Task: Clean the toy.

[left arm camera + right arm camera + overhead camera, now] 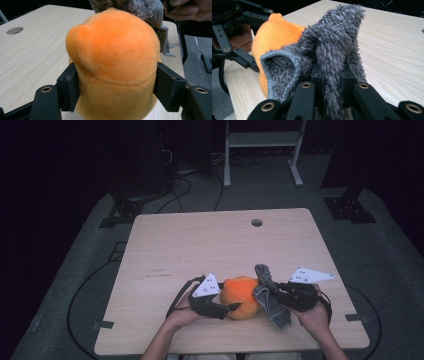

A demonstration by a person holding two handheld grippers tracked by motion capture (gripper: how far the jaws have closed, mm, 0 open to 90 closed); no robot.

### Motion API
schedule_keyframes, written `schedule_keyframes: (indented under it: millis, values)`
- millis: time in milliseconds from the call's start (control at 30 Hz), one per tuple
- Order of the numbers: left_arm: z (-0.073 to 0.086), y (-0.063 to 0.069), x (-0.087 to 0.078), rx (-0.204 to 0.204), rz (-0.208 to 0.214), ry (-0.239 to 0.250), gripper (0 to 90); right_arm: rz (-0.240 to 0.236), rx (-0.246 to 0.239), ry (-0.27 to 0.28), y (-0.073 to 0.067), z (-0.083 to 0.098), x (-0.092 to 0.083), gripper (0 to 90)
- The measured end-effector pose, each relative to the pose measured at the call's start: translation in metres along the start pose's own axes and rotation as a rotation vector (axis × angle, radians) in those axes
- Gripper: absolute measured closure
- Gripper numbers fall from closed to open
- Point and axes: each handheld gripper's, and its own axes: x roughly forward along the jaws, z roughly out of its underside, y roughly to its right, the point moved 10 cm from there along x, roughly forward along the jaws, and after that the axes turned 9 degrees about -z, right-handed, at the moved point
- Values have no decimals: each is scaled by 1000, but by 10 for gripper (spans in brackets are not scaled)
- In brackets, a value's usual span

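Forearms: both come in at the near counter edge, either side of the orange plush toy [241, 297], which serves as landmark.
Left hand-held gripper [233, 307]: just left of the toy, its jaws half open and bracketing the toy's lower body, pads against the plush on both sides; I judge it a light grip.
Orange plush toy: sits on the counter [200, 245] near its front edge, rounded, bulging upward between the two hands.
Grey sock [270, 297]: draped against the toy's right side, long axis running from high at the back down toward the near edge.
Right hand-held gripper [276, 292]: just right of the toy, jaws clamped tight on the sock's fabric.
Key relation: sock lies directly right of the toy, touching it; the right hand is nearer the sock, the left steadies the toy.
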Motion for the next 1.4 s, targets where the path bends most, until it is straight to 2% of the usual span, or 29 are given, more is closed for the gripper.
schedule_keyframes:
  millis: [100, 167, 200, 267, 333, 433, 500, 567, 667, 767, 833, 900, 967, 1000, 1033, 1100, 1167, 1200, 1267, 1333, 1400]
  values:
    - [9, 0, 7, 25, -24, -51, 290, 9, 13, -27, 5, 7, 5, 774]
    - [11, 0, 8, 10, -18, -39, 286, 19, 21, -46, 10, 14, 7, 774]
    - [11, -1, 8, 9, -19, -43, 285, 15, 37, -42, 12, 14, 6, 774]
    - [11, -2, 8, -1, -20, -41, 281, 23, 38, -22, 13, 10, -1, 774]
    - [11, -2, 10, -6, -25, -33, 276, 7, 34, 23, 8, -2, -9, 774]
    - [8, -1, 15, -11, -56, -16, 271, -28, 2, 52, -6, -16, -14, 774]
    - [8, 2, 16, -3, -56, -13, 271, -42, -31, 35, -16, -18, -6, 774]
    - [9, 6, 15, 30, -47, -22, 278, -37, -48, 4, -19, -14, 2, 773]
    - [11, 7, 14, 39, -40, -30, 288, -38, -17, -6, -10, -6, 8, 774]
    - [11, 6, 14, 30, -34, -26, 288, 27, 26, -29, 14, 8, 3, 774]
    - [12, 7, 14, 27, -30, -22, 288, 42, 57, -34, 23, 15, -1, 775]
    - [12, 7, 14, 29, -29, -22, 287, 19, 67, -6, 20, 10, -6, 775]
    - [12, 10, 15, 37, -22, -20, 287, -36, 44, 38, 5, -5, -8, 774]
    - [12, 12, 15, 49, -15, -24, 287, -49, 30, 45, 0, -9, -7, 774]
    - [13, 15, 15, 70, -8, -25, 287, -55, 7, 41, -6, -12, -6, 773]
    - [13, 19, 13, 85, 3, -25, 284, -56, -28, 3, -13, -11, 1, 773]
    - [13, 21, 10, 102, 23, -25, 255, -79, -13, -17, -13, -4, 5, 773]
    - [12, 19, 8, 89, 34, -17, 228, -104, 2, -22, -14, 0, 7, 773]
    - [8, 14, 7, 37, 38, -1, 178, -113, 1, -32, -14, 4, 6, 773]
    - [11, 14, 10, 31, 38, -20, 160, -115, -6, -34, -15, 4, 4, 773]
    - [13, 17, 12, 46, 38, -11, 209, -112, -5, -36, -13, 5, 4, 772]
